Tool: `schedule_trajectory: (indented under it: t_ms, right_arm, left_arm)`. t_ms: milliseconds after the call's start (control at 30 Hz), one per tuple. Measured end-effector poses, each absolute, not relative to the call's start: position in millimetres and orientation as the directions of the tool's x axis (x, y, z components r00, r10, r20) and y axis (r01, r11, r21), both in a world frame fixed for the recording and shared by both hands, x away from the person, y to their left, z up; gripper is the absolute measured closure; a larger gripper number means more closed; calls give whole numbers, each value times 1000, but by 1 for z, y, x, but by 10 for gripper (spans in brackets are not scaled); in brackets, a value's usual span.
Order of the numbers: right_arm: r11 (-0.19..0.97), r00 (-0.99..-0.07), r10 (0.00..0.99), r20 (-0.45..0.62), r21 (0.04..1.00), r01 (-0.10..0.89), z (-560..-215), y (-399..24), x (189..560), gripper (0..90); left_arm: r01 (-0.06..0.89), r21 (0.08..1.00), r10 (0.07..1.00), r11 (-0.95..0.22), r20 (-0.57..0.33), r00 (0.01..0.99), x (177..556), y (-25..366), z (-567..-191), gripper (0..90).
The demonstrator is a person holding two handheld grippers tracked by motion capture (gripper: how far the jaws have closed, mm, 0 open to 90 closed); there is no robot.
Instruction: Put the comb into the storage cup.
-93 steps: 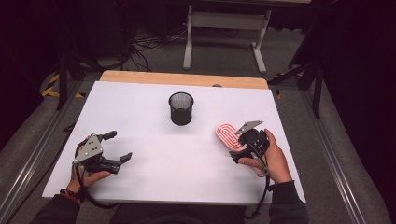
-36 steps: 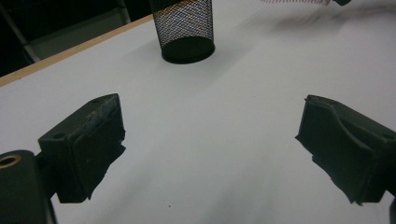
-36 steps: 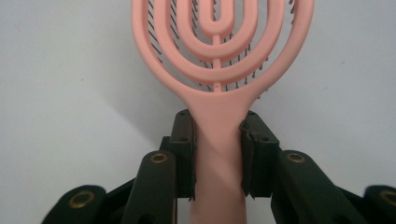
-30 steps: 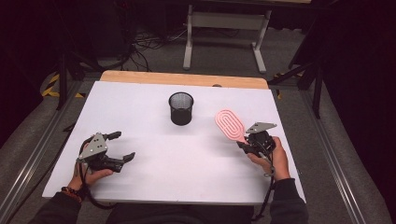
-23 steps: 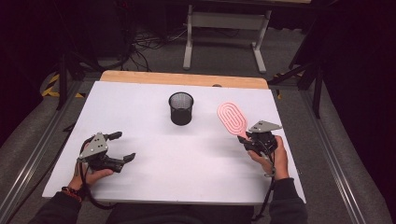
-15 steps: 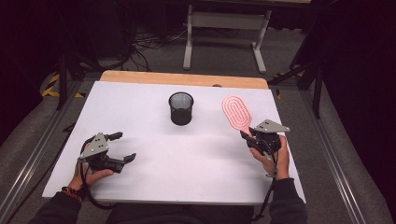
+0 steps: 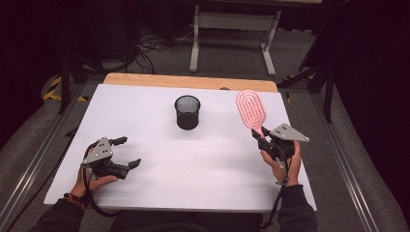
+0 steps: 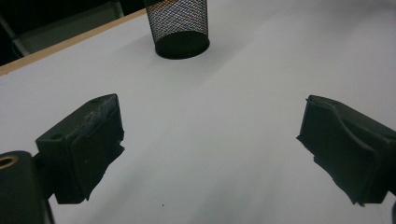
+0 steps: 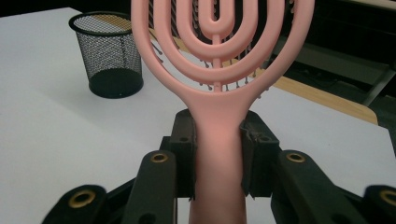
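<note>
A pink vented hairbrush (image 7: 250,108) (image 9: 219,60) stands lifted off the white table (image 7: 145,111) at the right, head up and leaning toward the far side. My right gripper (image 7: 261,137) (image 9: 217,156) is shut on its handle, both pads pressing its sides. A black mesh cup (image 7: 187,111) (image 8: 179,25) (image 9: 109,53) stands upright mid-table, left of the brush. My left gripper (image 7: 126,152) (image 8: 210,144) rests near the front left edge, open, with bare table between its jaws and the cup well ahead of it.
A wooden strip (image 7: 188,81) borders the table's far edge. A metal stand (image 7: 232,21) and cables lie on the floor behind. Aluminium rails (image 7: 43,145) run along both sides of the table.
The right gripper has lifted the hairbrush from lying near the table to standing upright, and has shifted slightly right and away. The left gripper has kept still.
</note>
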State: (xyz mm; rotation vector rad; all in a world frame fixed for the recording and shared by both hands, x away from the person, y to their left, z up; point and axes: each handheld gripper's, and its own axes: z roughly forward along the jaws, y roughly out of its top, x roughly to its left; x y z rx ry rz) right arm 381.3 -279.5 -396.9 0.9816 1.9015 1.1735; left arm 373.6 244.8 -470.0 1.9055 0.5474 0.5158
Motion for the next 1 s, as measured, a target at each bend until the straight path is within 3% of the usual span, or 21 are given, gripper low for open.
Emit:
schedule_trajectory:
  t_ms: [733, 1000]
  right_arm:
    - [249, -492, 857, -154, 959, 135, -394, -256, 367, 696]
    - [184, -529, 845, -86, 973, 137, -391, -251, 364, 696]
  left_arm:
    - [142, 929, 588, -341, 93, 804, 374, 244, -470, 71]
    - [140, 929, 589, -343, 97, 802, 374, 244, -469, 71]
